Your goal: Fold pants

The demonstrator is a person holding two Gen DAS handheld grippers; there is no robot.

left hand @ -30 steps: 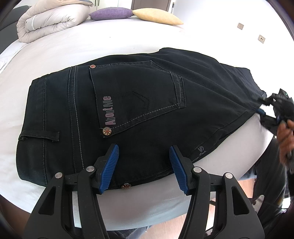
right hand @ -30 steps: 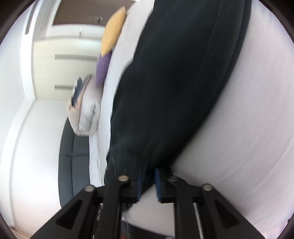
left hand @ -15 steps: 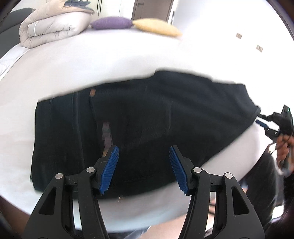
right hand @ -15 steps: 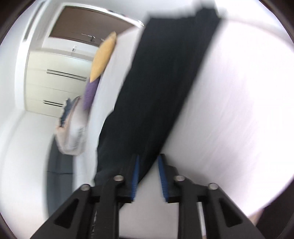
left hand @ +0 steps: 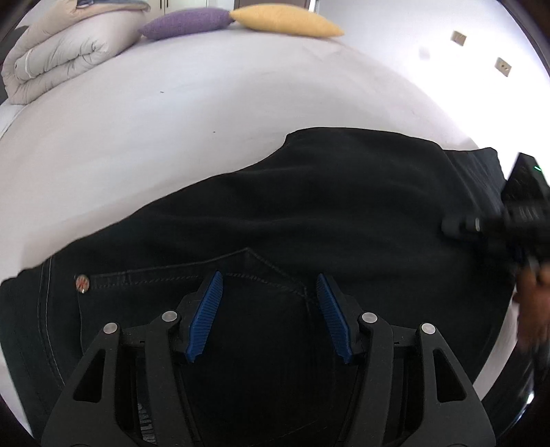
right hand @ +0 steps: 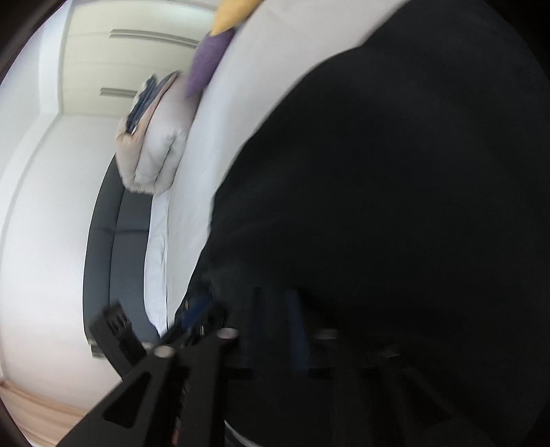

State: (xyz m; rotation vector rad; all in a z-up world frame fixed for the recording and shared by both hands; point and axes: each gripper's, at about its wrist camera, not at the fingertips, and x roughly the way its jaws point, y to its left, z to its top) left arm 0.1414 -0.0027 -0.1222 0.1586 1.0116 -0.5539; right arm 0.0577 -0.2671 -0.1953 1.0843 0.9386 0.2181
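Black folded pants (left hand: 309, 213) lie on a white bed (left hand: 206, 103), back pocket and a metal rivet (left hand: 82, 282) facing up. My left gripper (left hand: 270, 282) is open, its blue pads (left hand: 206, 316) low over the pocket seam, nothing between them. My right gripper (left hand: 481, 223) comes in from the right edge onto the pants. In the right wrist view the pants (right hand: 395, 206) fill the frame, and the right gripper (right hand: 275, 326) is blurred and dark against the cloth, so how wide its fingers stand is unclear.
A folded beige duvet (left hand: 58, 58), a purple pillow (left hand: 185, 22) and a yellow pillow (left hand: 285, 24) sit at the far end of the bed. White sheet lies beyond the pants. A dark headboard or sofa (right hand: 117, 240) stands beside the bed.
My left gripper has moved forward and lower over the pants, still open. My right gripper has moved in from the pants' right edge over the cloth.
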